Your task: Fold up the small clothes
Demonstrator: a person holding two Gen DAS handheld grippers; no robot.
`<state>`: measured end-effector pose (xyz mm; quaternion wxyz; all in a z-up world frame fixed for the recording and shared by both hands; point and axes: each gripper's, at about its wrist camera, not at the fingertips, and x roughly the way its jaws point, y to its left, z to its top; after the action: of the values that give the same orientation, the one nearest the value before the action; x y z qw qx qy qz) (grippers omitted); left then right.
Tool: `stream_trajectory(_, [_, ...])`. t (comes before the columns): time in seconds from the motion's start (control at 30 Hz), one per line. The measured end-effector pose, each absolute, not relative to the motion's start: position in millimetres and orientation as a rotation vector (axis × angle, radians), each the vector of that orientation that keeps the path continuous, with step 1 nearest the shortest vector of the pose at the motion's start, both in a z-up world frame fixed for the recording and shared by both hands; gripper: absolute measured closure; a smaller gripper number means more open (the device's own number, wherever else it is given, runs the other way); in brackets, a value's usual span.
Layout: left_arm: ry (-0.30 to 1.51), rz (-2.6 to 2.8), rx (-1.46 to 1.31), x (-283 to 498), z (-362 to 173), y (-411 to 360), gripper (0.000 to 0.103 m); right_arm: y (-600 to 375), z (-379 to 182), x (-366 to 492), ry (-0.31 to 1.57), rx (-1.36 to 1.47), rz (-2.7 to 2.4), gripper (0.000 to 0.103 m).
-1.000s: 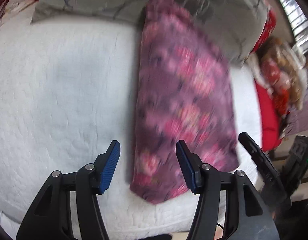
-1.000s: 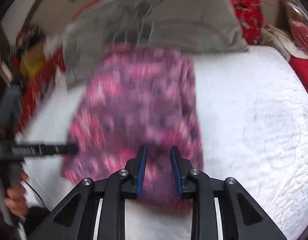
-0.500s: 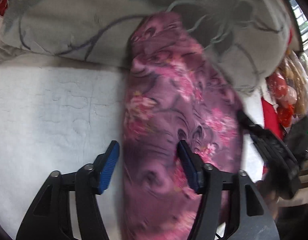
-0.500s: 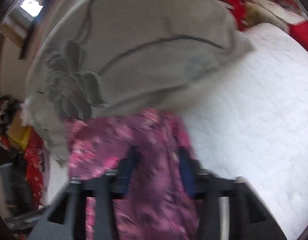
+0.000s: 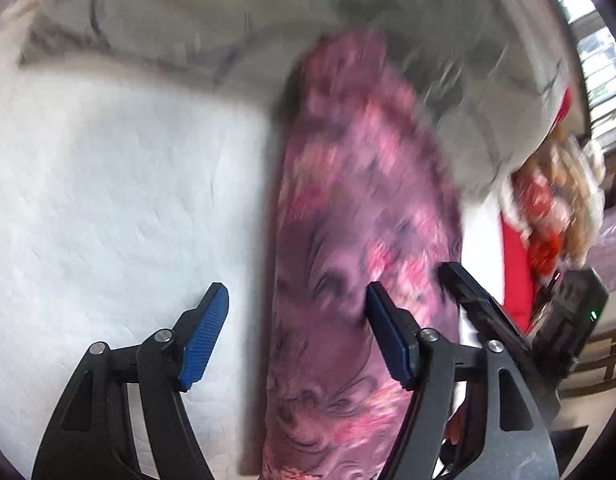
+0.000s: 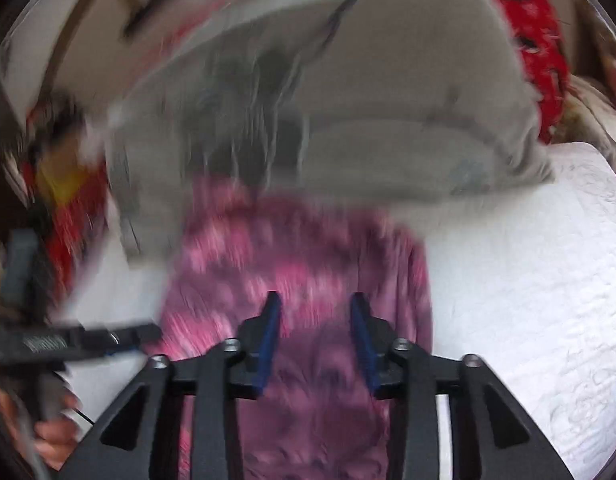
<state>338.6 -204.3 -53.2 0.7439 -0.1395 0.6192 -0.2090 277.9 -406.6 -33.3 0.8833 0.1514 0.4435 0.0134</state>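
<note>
A purple-pink floral garment (image 5: 348, 240) lies as a long strip on the white quilted bed (image 5: 108, 200), its far end against a grey pillow. My left gripper (image 5: 298, 314) hovers over the strip's left edge. Its jaws are opening and the blue pads press on nothing. In the right wrist view the same garment (image 6: 300, 264) spreads under my right gripper (image 6: 314, 320). Those jaws are opening too, the pads standing apart above the cloth. The right gripper (image 5: 464, 288) also shows at the strip's right edge, and the left gripper (image 6: 88, 340) appears at the left of the right wrist view.
A grey pillow (image 6: 388, 100) with a flower print lies along the back of the bed (image 6: 528, 300). Red patterned fabrics (image 5: 548, 220) are piled beyond the bed's right side. A person's hand (image 6: 52, 436) holds the left gripper's handle. A window (image 5: 604, 68) is at the far right.
The garment looks narrower than a second ago. The right jaws stand wider apart than then, the left jaws slightly wider. Both views swung toward the pillow, then back a little.
</note>
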Motion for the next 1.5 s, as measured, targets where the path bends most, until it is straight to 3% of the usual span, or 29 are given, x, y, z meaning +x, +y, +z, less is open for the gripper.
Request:
stream_trajectory(0.03, [1.346,-0.456,-0.298,339,-53,-202,0.032,-399,-43,281,0.983,0.258,0.006,0.061])
stream_trajectory(0.1, [1.345,-0.460,-0.293,332,-38,-197,0.033,-391,-31,271,0.934,0.202,-0.009,0.061])
stream_trajectory(0.23, [1.310,-0.457,-0.303,312,-29,-183,0.033,-390,-14,242,0.862,0.321,0.071,0.060])
stream_trajectory(0.33, [1.382,-0.458,-0.300,306,-49,-182,0.030,-381,-44,242,1.021,0.208,0.019,0.056])
stream_trajectory(0.4, [1.388,-0.475,-0.349,304,-47,-179,0.031,-385,-38,234,0.982,0.194,0.026,0.056])
stream_trajectory(0.53, [1.391,-0.515,-0.448,314,-43,-158,0.031,-436,-26,221,0.905,0.451,-0.054,0.055])
stream_trajectory(0.73, [1.483,-0.620,-0.572,325,-66,-179,0.030,-472,-69,238,0.960,0.790,0.040,0.050])
stream_trajectory(0.87, [1.481,-0.635,-0.561,331,-72,-192,0.020,-454,-75,243,0.904,0.791,0.101,0.036])
stream_trajectory(0.97, [1.496,-0.609,-0.597,334,-75,-192,0.020,-443,-72,255,0.899,0.768,0.070,0.035])
stream_trajectory(1.03, [1.495,-0.601,-0.595,334,-74,-190,0.021,-446,-63,253,0.921,0.718,0.055,0.044])
stream_trajectory(1.07, [1.492,-0.597,-0.582,333,-73,-191,0.025,-442,-61,255,0.936,0.676,0.049,0.057])
stream_trajectory(1.1, [1.485,-0.597,-0.553,331,-71,-192,0.028,-441,-57,253,0.947,0.636,0.034,0.065])
stream_trajectory(1.17, [1.470,-0.603,-0.511,328,-67,-196,0.048,-438,-48,246,0.931,0.580,0.031,0.078])
stream_trajectory(1.23, [1.448,-0.616,-0.496,324,-61,-193,0.066,-435,-37,238,0.908,0.552,0.031,0.082])
stream_trajectory(1.27, [1.441,-0.628,-0.511,322,-58,-191,0.070,-432,-29,234,0.890,0.539,0.030,0.082])
stream_trajectory(1.5, [1.393,-0.645,-0.550,290,-25,-157,0.071,-404,17,199,0.814,0.482,0.059,0.083])
